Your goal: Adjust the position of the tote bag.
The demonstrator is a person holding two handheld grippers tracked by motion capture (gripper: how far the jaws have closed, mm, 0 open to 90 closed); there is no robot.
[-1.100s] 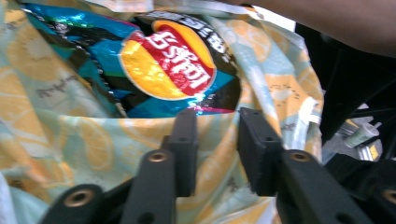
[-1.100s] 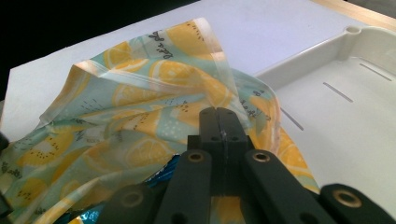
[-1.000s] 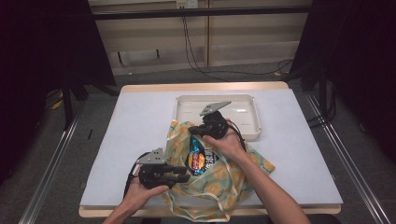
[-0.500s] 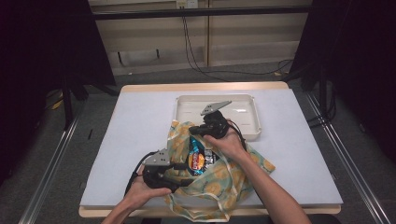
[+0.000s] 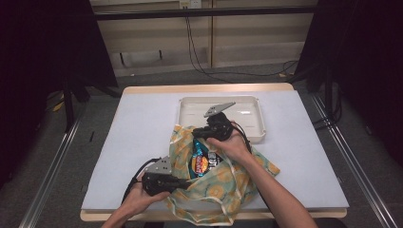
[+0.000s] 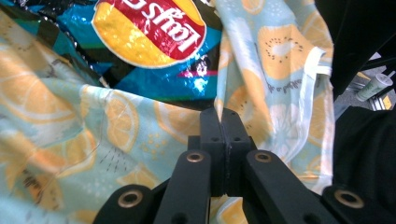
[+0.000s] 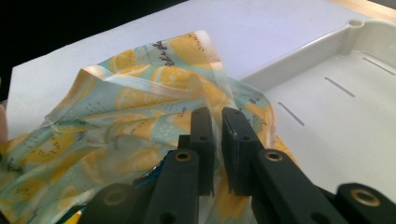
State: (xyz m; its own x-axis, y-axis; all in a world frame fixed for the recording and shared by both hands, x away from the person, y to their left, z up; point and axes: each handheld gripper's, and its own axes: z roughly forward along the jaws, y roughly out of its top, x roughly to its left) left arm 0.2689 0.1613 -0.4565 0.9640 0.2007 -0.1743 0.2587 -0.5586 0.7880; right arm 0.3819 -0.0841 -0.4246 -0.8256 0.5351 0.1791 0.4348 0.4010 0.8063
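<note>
A lemon-print tote bag (image 5: 228, 190) lies open on the white table, with a blue chips bag (image 5: 201, 162) showing in its mouth. My left gripper (image 5: 182, 182) is at the bag's near-left edge; its jaws have just closed and are shut on a fold of the bag's fabric (image 6: 219, 103), below the chips bag (image 6: 149, 32). My right gripper (image 5: 196, 134) is at the bag's far rim. Its jaws have just eased open slightly, and the rim of the bag (image 7: 205, 88) is still pinched between them, so my right gripper (image 7: 218, 122) holds it.
A shallow white tray (image 5: 260, 119) stands just behind the bag, close to the right gripper, and appears as the tray (image 7: 327, 56) beside the jaws. Bare table (image 5: 138, 137) lies to the left. Both forearms reach in from the near edge.
The left gripper has shifted slightly at the bag's near edge and now has the fabric. The right gripper and the bag's far rim have stayed put.
</note>
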